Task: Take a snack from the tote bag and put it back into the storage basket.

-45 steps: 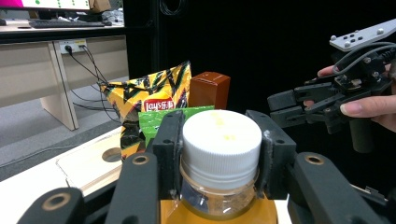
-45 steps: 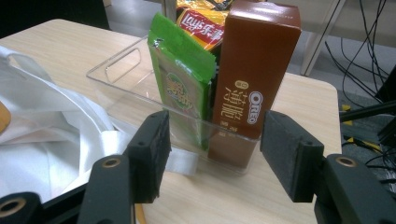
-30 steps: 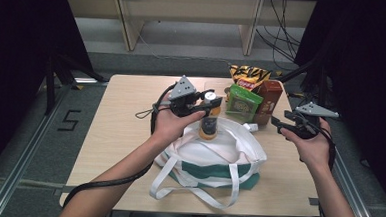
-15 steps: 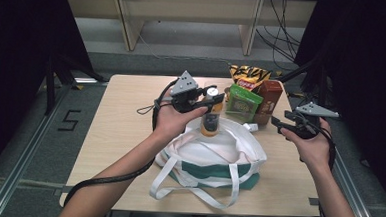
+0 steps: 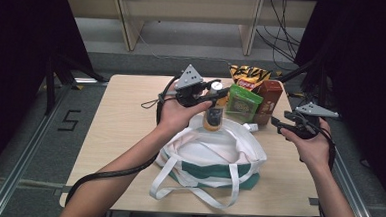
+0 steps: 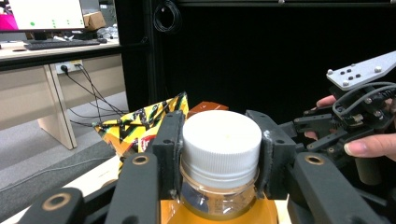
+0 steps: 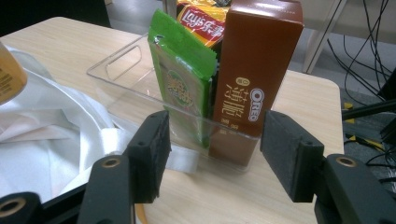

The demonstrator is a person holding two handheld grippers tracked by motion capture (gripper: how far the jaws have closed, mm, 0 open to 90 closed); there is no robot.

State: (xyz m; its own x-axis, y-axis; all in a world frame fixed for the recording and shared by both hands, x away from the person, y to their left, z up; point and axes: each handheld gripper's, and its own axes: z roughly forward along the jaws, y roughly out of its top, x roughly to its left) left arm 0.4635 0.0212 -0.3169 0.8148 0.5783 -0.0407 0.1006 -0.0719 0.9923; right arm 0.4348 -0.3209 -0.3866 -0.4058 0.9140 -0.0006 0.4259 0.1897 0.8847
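Observation:
My left gripper (image 5: 221,94) is shut on the white cap (image 6: 221,142) of an orange drink bottle (image 5: 212,118), which hangs upright over the far rim of a white and green tote bag (image 5: 213,157). In the left gripper view both jaws press the cap's sides. My right gripper (image 5: 276,124) is held open above the table's right side, with nothing between its pads (image 7: 148,149). It points at a clear plastic bin (image 7: 126,74) holding a green snack bag (image 7: 182,84), a brown Oreo box (image 7: 257,65) and a chips bag (image 5: 247,74).
The tote bag lies open on the light wooden table (image 5: 125,115), its white handles (image 5: 196,191) spread toward the near edge. The table's left half is bare. Cables (image 5: 279,43) and shelving stand on the floor beyond the table.
My left gripper has carried the bottle slightly right and farther back over the bag's far rim. The right gripper has stayed in place, open.

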